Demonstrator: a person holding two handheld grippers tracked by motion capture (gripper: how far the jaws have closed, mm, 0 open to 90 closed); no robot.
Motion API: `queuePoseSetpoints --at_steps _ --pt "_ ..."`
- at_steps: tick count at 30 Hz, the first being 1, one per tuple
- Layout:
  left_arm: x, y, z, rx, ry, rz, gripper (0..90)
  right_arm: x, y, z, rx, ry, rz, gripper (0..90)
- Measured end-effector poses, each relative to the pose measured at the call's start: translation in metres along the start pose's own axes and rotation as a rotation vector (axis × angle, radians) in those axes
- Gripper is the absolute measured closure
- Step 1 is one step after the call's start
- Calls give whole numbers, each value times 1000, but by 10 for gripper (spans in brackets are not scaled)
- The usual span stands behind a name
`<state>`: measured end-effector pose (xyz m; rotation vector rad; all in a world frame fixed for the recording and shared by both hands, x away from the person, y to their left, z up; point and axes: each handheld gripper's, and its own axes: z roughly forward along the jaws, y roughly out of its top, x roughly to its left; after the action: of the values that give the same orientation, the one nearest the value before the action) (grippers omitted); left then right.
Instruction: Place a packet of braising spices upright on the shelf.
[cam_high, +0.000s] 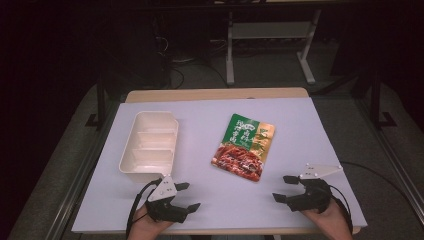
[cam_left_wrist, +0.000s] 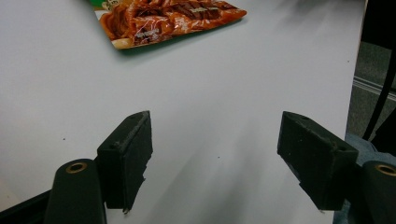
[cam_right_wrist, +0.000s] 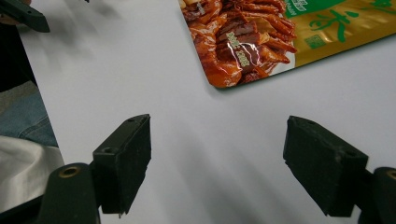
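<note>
Currently both tools sit spread wide with nothing between the jaws, low near the tabletop's (cam_high: 300, 120) front edge: left tool (cam_high: 187, 196) just below the white tray (cam_high: 150, 145), right tool (cam_high: 284, 188) at the right. Snack pouch (cam_high: 244, 146) lies flat mid-tabletop, ahead of and between them, touching neither.

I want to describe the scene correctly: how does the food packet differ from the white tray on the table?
The food packet is flat, glossy and printed in green, yellow and red-orange; the white tray is plain, with raised walls and dividers inside. The packet lies near the table's centre, turned at a slight angle; the tray stands to its left. Both rest on the white surface, apart from each other and from both grippers.
</note>
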<state>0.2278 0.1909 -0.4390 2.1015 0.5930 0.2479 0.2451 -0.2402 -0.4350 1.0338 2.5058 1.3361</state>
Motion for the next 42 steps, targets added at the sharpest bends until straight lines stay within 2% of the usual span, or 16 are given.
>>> queuePoseSetpoints --at_steps 10,15,23,33,42 --pt "1 4 3 0 5 1 274 -5 -3 -2 7 -4 11 215" --pt "1 11 9 11 -4 10 274 -11 -4 -4 -3 -4 26 213" --pt "-1 23 18 11 -22 13 287 -12 -3 -7 -17 -8 24 212" --pt "3 40 28 8 -36 20 310 -11 -4 -5 -5 -9 16 211" --pt "12 50 39 9 -26 12 346 -11 -4 -5 -12 -19 19 207"
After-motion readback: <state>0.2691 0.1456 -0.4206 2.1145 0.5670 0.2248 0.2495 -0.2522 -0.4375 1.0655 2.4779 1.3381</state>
